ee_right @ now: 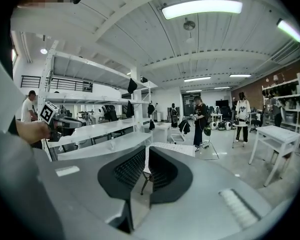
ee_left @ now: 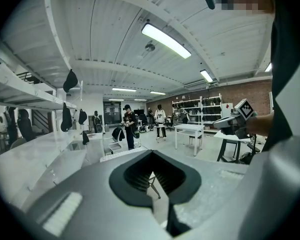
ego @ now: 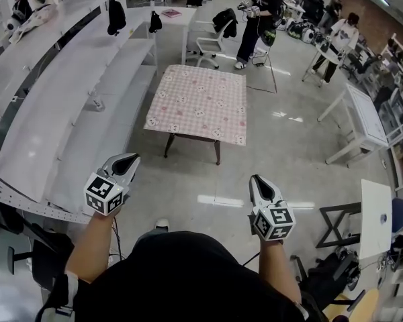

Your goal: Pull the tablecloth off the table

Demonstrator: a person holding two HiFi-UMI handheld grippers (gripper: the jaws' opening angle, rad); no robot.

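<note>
A person is holding out the left gripper and the right gripper, both with jaws pinched nearly together and gripping nothing. The pink checked tablecloth is lying flat across a small table well ahead, so the jaws will likely need opening and setting on its near hem, one toward each corner, for an even pull. Glossy floor, long white benches and bystanders are filling the workshop beyond.
</note>
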